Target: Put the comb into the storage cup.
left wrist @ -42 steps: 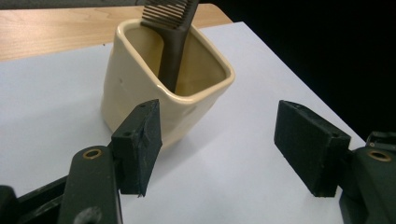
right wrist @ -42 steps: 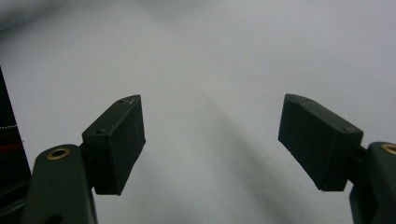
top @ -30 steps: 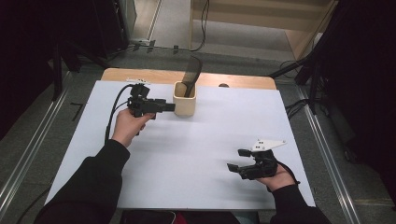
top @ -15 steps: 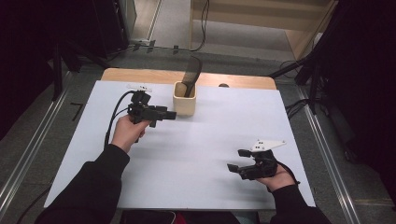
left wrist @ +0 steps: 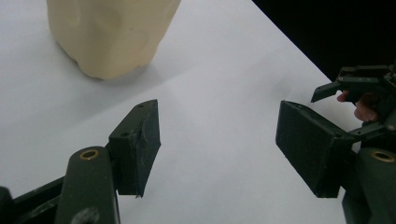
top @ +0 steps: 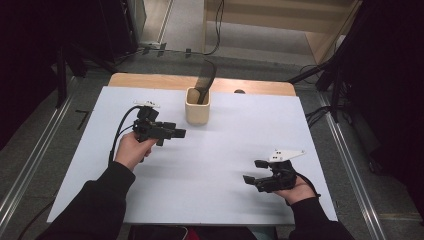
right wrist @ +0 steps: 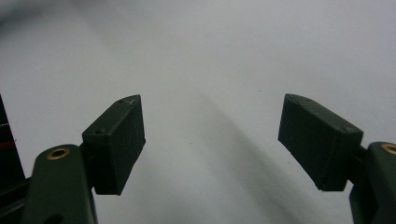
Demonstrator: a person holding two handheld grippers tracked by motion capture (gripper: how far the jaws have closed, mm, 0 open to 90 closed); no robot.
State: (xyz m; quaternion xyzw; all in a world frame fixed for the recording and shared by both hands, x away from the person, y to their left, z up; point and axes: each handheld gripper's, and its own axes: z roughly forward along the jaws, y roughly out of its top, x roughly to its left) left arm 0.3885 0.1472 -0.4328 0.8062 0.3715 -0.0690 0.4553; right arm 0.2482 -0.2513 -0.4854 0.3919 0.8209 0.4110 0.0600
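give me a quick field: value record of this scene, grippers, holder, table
left gripper: open, holds nothing, jaws point toward the holder, apart from it
right gripper: open, holds nothing, low over the near right of the sheet
holder: beige, upright, at the far middle of the sheet
item in holder: dark, long, leans out of the top; kind not clear
table cover: white sheet, bare between the grippers
table edge: wood strip at the far side
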